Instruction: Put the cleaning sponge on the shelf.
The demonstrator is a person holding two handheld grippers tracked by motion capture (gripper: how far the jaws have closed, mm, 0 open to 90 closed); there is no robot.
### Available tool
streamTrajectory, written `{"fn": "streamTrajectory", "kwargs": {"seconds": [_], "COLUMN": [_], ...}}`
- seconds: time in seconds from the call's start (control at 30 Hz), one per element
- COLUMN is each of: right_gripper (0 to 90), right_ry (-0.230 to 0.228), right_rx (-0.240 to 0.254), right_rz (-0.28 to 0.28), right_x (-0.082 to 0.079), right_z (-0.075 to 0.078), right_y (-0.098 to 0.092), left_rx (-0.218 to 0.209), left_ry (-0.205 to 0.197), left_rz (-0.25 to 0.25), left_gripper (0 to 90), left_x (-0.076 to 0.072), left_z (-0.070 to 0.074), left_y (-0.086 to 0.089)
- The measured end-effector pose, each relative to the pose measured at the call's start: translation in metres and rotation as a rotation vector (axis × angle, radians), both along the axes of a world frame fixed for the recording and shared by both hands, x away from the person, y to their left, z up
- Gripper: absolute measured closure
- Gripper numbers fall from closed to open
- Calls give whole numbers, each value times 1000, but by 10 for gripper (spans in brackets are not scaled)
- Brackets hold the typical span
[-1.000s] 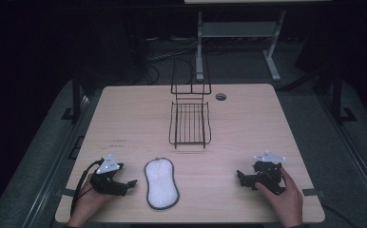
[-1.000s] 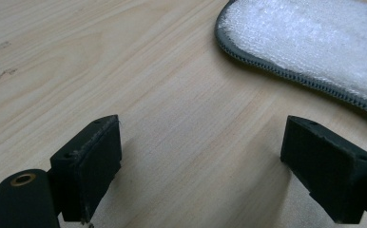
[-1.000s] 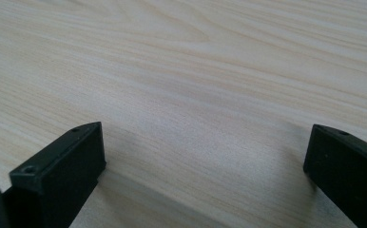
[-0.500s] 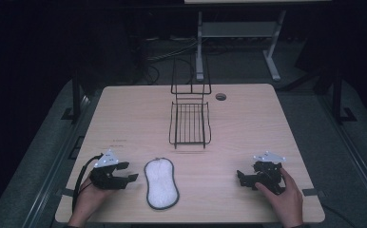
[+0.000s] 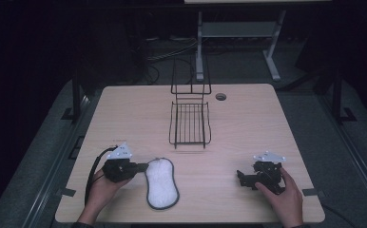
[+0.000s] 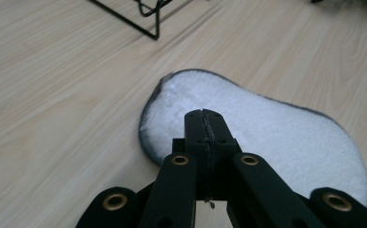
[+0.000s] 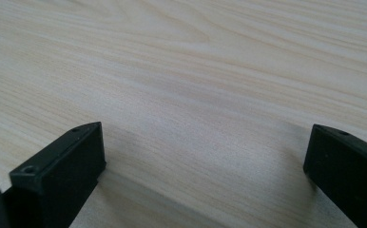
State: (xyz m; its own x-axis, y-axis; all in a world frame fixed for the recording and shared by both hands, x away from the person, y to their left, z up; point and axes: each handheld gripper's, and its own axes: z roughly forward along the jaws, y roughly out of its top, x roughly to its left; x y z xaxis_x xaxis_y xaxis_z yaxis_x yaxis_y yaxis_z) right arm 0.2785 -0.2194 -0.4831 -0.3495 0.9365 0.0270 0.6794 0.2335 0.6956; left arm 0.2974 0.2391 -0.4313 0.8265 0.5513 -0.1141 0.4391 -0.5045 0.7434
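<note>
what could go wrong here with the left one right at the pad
The left hand-held gripper is shut, with its tips over the pad's near edge and nothing between them, so a lift could come up empty. Pushing on could slide the pad across the table. The rack stands apart, no hazard yet.

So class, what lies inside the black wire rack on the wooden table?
The black wire rack holds nothing; the light wooden table shows through its bars. No part of its tray is covered.
</note>
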Motion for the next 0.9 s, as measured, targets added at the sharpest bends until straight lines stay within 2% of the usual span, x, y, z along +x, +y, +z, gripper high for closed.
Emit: {"fn": "streamTrajectory", "kwargs": {"seconds": [0.37, 0.6, 0.9], "right_gripper": [0, 0, 0], "right_ry": [0, 0, 0], "right_rx": [0, 0, 0], "right_rz": [1, 0, 1], "right_x": [0, 0, 0], "right_z": [0, 0, 0], "right_y": [0, 0, 0], "left_rx": [-7, 16, 65], "left_ry": [-9, -1, 28], "left_rz": [-41, -72, -91], "left_gripper": [896, 896, 896], "left_x": [16, 27, 32], "left_z": [0, -6, -16], "left_y": [-23, -44, -53]}}
